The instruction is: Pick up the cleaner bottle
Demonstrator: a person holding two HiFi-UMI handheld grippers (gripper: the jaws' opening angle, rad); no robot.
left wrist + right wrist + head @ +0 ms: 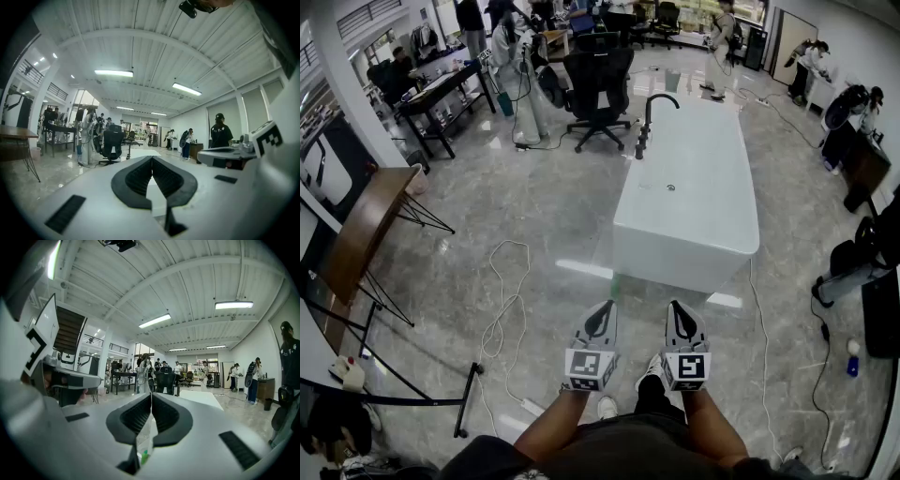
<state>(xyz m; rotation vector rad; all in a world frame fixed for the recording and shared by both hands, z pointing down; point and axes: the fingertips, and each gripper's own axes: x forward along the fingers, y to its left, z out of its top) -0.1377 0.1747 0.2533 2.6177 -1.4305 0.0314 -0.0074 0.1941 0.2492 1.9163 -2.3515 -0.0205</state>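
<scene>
A pale bottle-like thing with green on it stands on the floor at the near left corner of the white bathtub; it is too small to make out further. Through the slot below the jaws in the right gripper view, a translucent shape with a green spot shows. My left gripper and right gripper are held level side by side, short of the tub, pointing at it. Both have their jaws together with nothing between them, as the left gripper and right gripper show in their own views.
A black faucet rises at the tub's far left side. A white cable loops over the grey floor on my left, beside a wooden folding table. An office chair, desks and several people are farther back. A small blue bottle lies at the right.
</scene>
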